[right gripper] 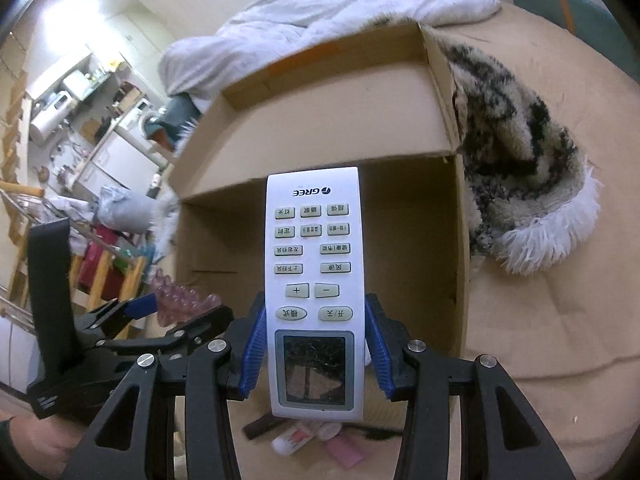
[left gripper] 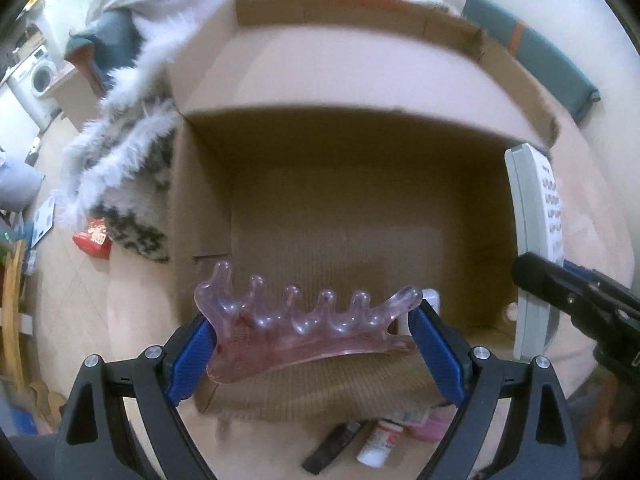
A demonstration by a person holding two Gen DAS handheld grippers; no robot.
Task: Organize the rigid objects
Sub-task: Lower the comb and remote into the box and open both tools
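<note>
Cardboard box [right gripper: 320,128], GREE remote [right gripper: 314,280] gripped

Remote control [right gripper: 315,280]: "GREE" logo upside down at its 12 o'clock end; "+" and "−" keys mid-body; remaining key labels Chinese.

The cardboard box [left gripper: 344,216] stands open and bare inside; a fluffy blanket [left gripper: 120,152] crowds its side.

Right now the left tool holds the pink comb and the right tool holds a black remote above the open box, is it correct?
Not quite: the remote is white, not black, as the right wrist view shows. The rest stands: the left tool holds the pink comb, the right tool holds the remote, above the open box.
</note>
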